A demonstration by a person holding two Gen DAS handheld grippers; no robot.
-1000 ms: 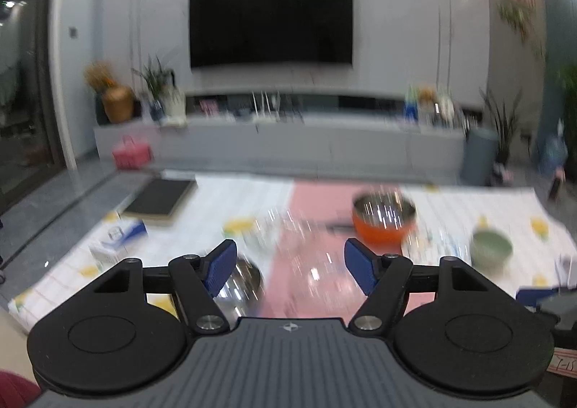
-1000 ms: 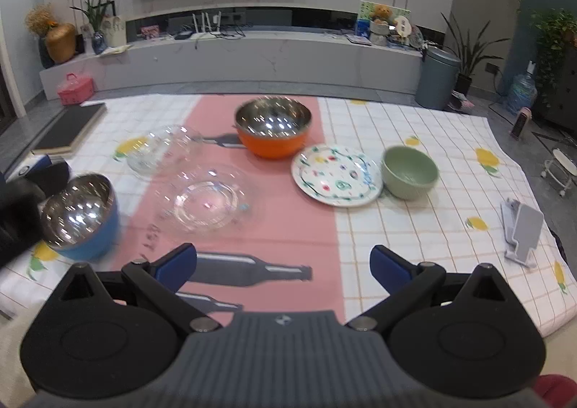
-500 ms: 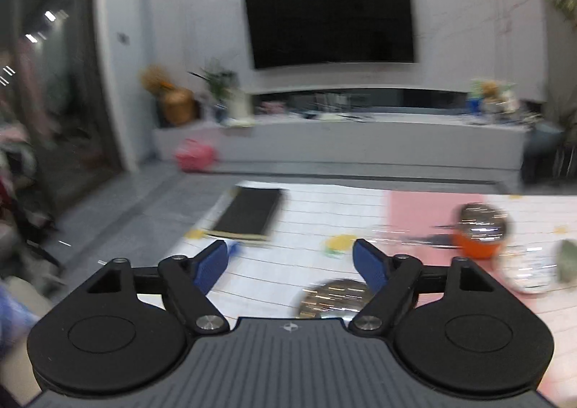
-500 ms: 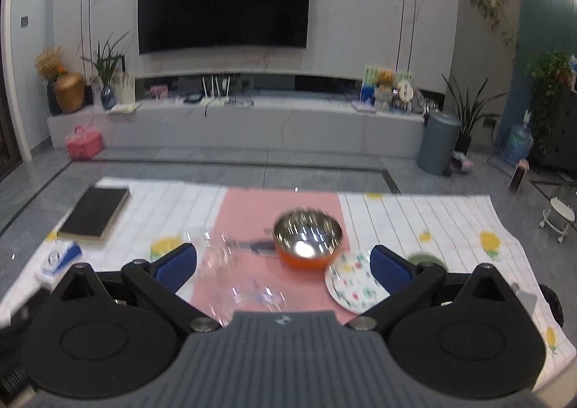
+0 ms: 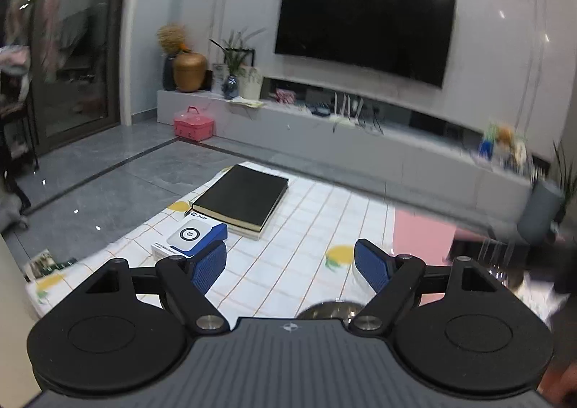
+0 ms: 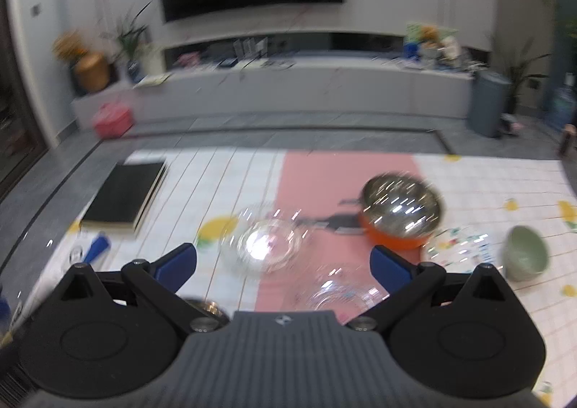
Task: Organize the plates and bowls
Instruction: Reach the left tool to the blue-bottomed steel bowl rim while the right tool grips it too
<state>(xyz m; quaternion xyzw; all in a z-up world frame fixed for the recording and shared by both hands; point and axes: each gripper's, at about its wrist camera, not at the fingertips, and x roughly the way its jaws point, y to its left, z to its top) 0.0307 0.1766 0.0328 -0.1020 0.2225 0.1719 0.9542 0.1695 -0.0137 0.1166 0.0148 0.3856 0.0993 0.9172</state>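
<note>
In the right wrist view, blurred by motion, an orange bowl with a steel inside (image 6: 402, 215) sits on the pink strip of the cloth. A clear glass bowl (image 6: 263, 244) lies left of it and a clear glass plate (image 6: 342, 290) lies nearer. A patterned plate (image 6: 459, 245) and a pale green bowl (image 6: 526, 256) are at the right. My right gripper (image 6: 283, 262) is open and empty above the glass pieces. My left gripper (image 5: 290, 265) is open and empty; a steel bowl's rim (image 5: 333, 310) shows just below it.
A black book (image 5: 241, 197) and a blue and white box (image 5: 191, 238) lie on the checked cloth (image 5: 306, 227) at the left. Beyond the table are a grey floor, a long TV bench, a pink box (image 5: 193, 126) and a grey bin (image 6: 488, 103).
Both grippers swung: the left view turned left toward the book and box, the right view tilted up and then back down toward the bowls. Both stayed open.
</note>
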